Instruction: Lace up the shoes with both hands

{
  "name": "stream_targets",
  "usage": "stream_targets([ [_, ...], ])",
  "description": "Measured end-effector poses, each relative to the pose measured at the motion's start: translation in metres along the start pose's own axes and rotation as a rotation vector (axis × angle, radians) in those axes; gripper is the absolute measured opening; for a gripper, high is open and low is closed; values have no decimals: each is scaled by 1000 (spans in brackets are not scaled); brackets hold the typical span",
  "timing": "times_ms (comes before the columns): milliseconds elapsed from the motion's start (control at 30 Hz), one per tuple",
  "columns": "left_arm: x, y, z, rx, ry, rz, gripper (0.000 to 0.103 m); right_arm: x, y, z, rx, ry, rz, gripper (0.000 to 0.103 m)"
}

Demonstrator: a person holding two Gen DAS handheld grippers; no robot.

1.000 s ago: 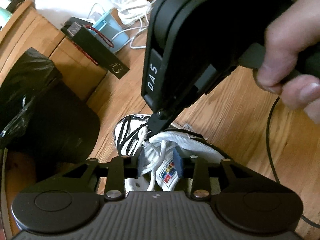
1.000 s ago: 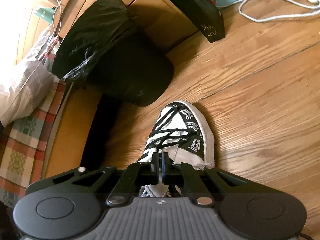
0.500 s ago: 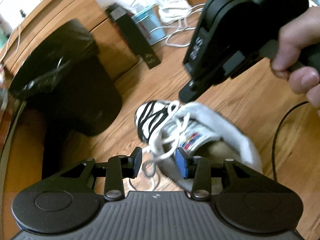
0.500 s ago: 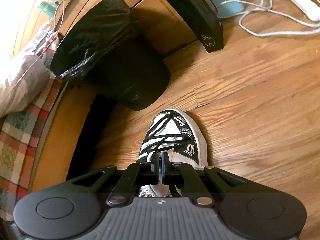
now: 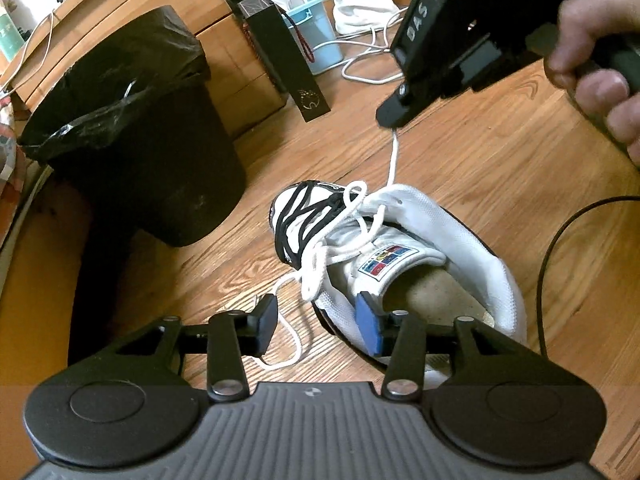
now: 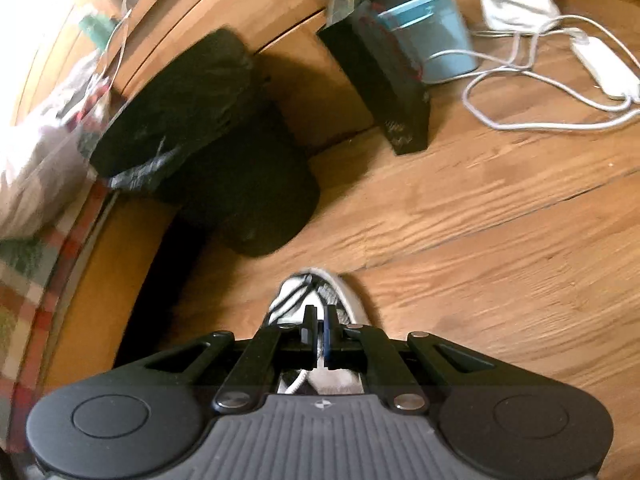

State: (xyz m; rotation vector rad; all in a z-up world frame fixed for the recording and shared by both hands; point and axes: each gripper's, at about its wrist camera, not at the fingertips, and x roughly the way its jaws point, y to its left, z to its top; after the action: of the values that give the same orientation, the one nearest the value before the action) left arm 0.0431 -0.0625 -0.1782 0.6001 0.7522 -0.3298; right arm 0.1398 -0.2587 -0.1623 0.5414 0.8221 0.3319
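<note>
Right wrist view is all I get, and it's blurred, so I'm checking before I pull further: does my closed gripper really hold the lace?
Observer: Yes. In the left wrist view the right gripper is shut on the white lace, which runs taut from its tip down to the shoe.
Operator: Is the left gripper on the lace too?
Observer: No. The left gripper is open; its jaws have just been opening. A slack loop of lace lies on the floor between the fingers, untouched by the pads.
Operator: Is anything close to the shoe on my blind side?
Observer: A black cable curves along the floor beside the heel.
</note>
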Motion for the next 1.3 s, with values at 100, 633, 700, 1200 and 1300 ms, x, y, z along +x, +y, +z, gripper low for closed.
stream_targets([
  [100,1,2,1,-11,1,-4,47,-7,-8,11,41,-30,2,3],
  [633,4,6,2,-22,-4,-12,48,-47,-22,63,86,-226,-13,3],
  [700,4,6,2,-24,-3,-13,48,-51,-20,70,72,-244,-17,3],
  [1200,4,5,1,-33,-5,-15,48,-78,-8,93,51,-388,-63,3],
  [1300,3,5,1,-36,-8,-12,48,-83,-11,94,71,-413,-101,3],
])
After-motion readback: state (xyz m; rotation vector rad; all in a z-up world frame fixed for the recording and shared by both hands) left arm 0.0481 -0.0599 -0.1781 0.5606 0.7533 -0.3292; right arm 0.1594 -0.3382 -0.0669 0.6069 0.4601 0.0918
